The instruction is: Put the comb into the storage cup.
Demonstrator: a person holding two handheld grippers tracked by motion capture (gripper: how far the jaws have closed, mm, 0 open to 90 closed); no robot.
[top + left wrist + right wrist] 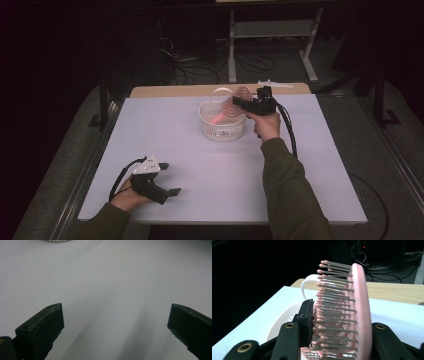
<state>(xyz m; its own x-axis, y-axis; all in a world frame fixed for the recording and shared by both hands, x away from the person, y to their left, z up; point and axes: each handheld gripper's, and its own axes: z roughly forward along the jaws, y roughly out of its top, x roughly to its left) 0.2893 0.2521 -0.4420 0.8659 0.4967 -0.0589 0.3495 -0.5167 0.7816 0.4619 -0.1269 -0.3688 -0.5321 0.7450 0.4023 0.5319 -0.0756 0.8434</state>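
Pink hairbrush (359,315) upright over white basket (223,129).

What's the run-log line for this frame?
right tool: shut on pink hairbrush, above white basket | left tool: open, nothing between jaws, low over table

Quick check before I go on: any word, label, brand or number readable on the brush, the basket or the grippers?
None: no readable text anywhere.
Pink plastic hairbrush: bristles and back bare.
White perforated plastic basket: no label visible.
Right hand-held gripper and left hand-held gripper: plain black, no markings legible.
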